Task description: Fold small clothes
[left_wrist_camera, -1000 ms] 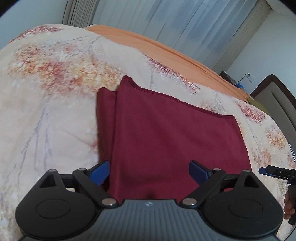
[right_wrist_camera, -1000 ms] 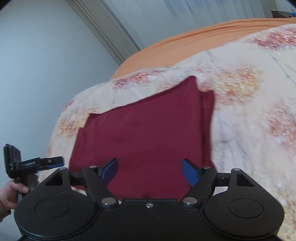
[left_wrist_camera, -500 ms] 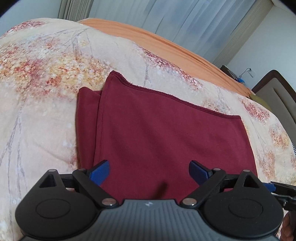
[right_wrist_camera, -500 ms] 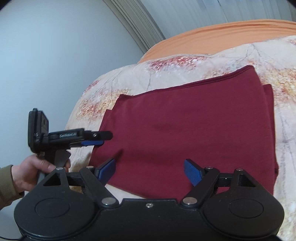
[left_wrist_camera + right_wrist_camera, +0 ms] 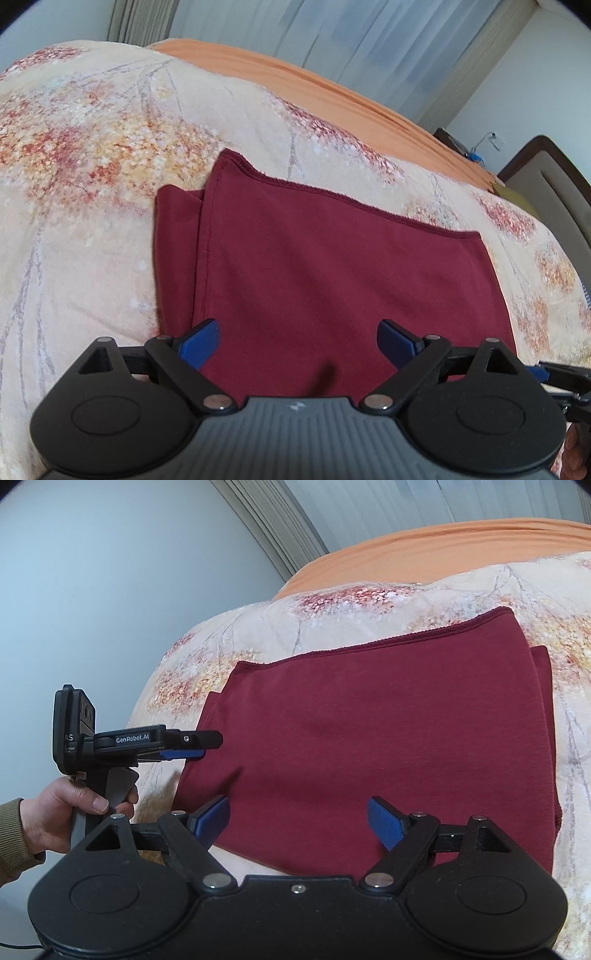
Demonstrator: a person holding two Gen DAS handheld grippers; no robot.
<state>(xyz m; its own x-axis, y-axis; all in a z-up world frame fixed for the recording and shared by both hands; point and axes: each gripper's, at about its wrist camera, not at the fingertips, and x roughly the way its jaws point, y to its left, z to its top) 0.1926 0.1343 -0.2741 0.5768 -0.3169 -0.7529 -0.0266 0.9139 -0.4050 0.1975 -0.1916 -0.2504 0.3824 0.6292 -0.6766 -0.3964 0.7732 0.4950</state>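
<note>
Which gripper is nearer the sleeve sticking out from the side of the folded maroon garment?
Right. The sleeve lies on the right gripper's side; the left gripper hovers at the garment's opposite edge.

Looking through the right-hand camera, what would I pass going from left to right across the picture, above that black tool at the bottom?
Person's hand → left gripper held in it → dark red folded garment → floral bedspread.
</note>
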